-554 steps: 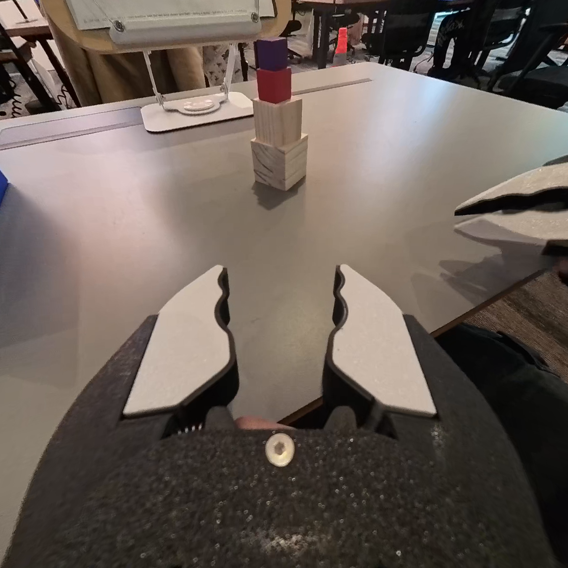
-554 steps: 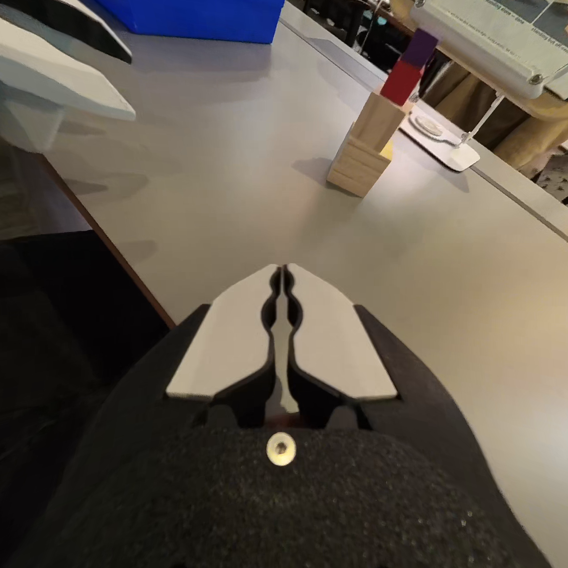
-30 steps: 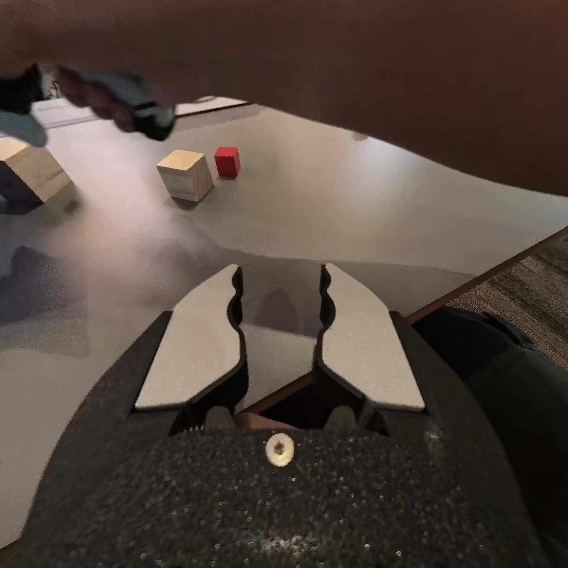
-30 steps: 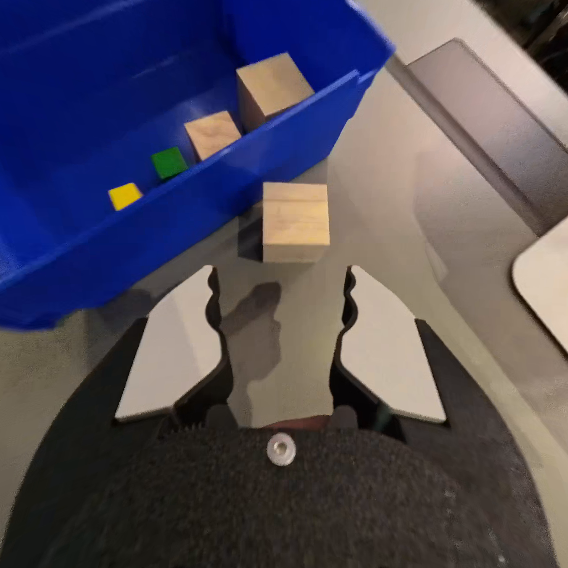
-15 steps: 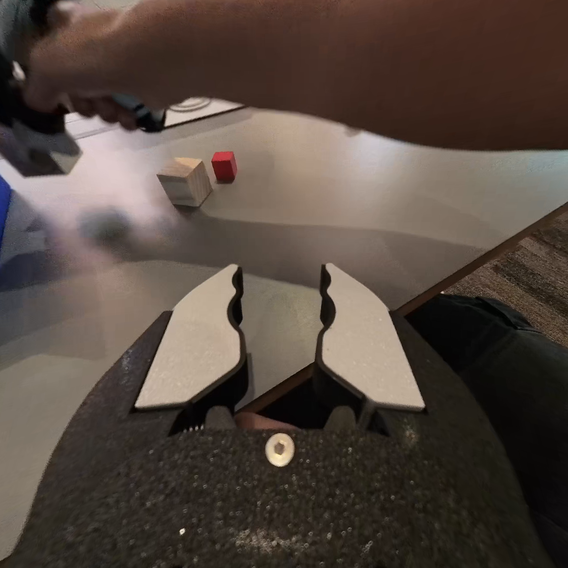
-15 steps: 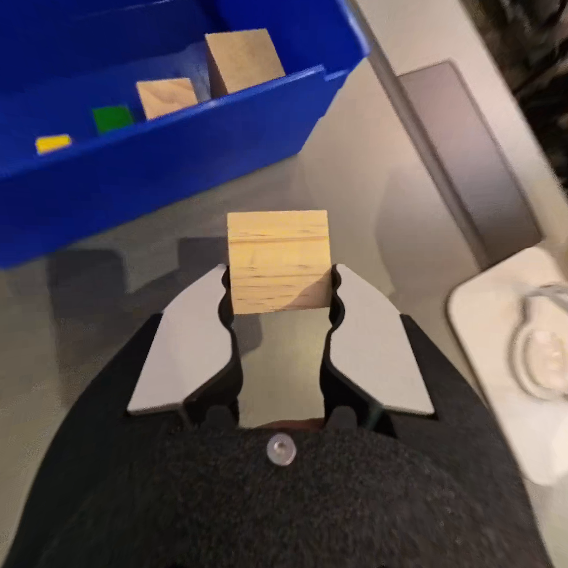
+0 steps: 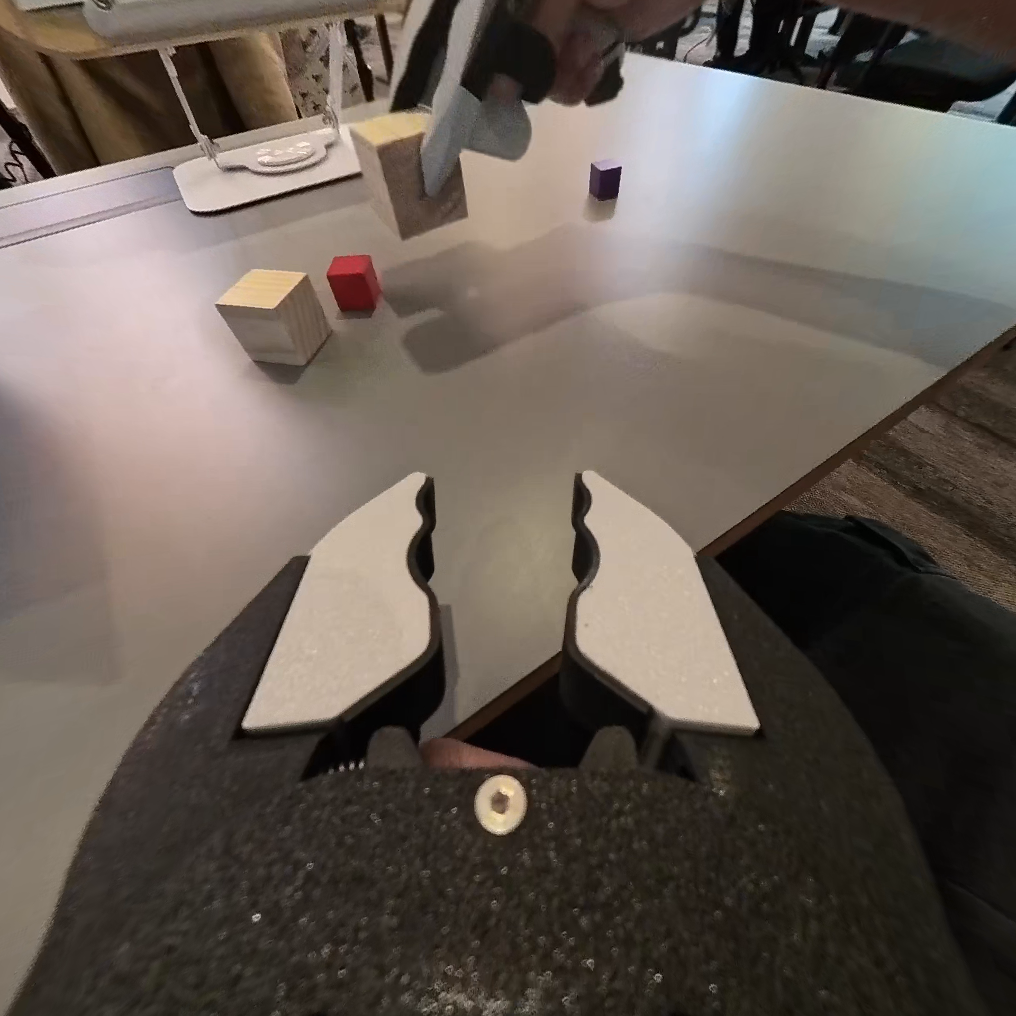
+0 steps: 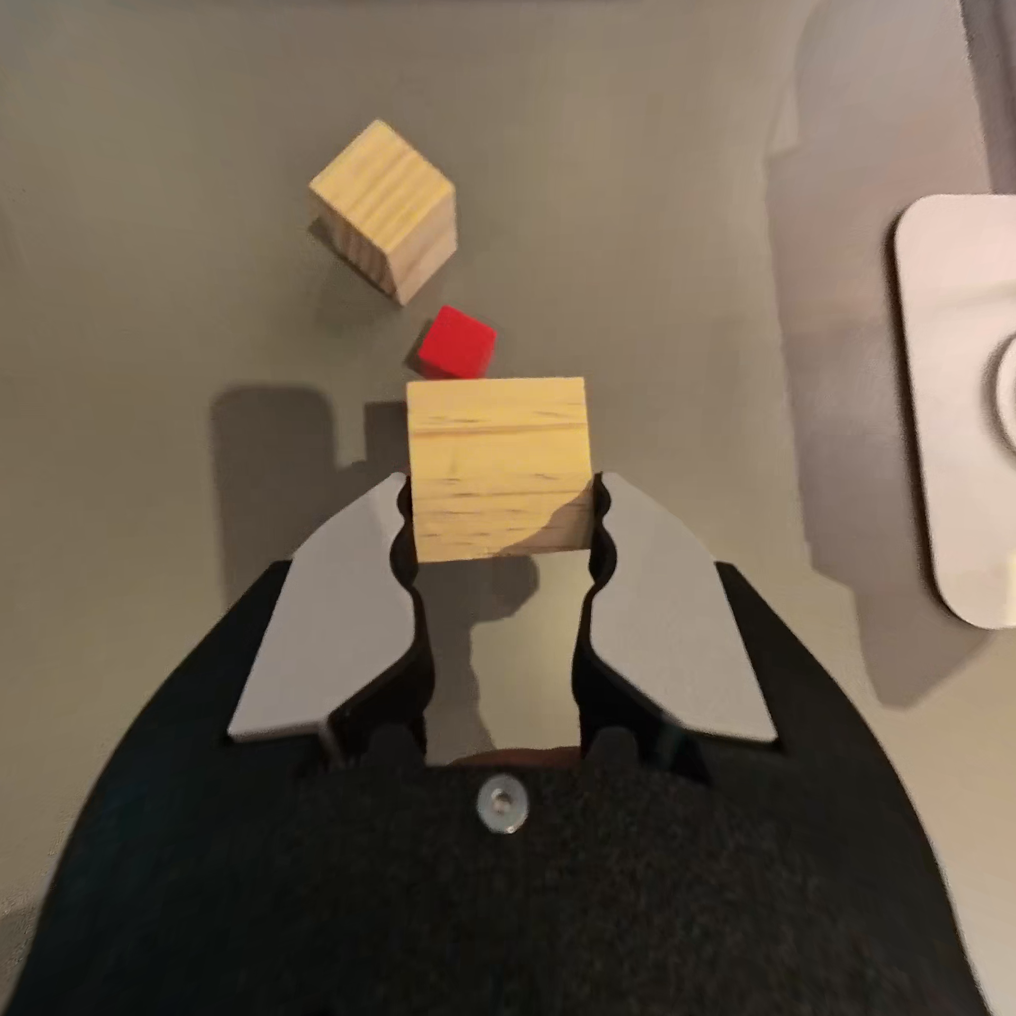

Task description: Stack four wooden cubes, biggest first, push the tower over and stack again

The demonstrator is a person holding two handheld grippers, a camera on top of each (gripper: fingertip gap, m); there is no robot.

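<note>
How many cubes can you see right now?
4. Biggest wooden cube in the right claw, above the table; smaller wooden cube, red cube beside it, purple cube farther off.

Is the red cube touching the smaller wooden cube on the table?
No: in the right wrist view bare table shows between the red cube and the smaller wooden cube.

In the left wrist view, bare surface (image 7: 550, 412) fills the middle and right of the frame. Obstacles cluster upper left: a plain wooden cube (image 7: 273, 316), a red cube (image 7: 353, 282) just beside it, and a white stand base (image 7: 264, 170) behind. A purple cube (image 7: 605, 178) stands alone at upper right.
</note>
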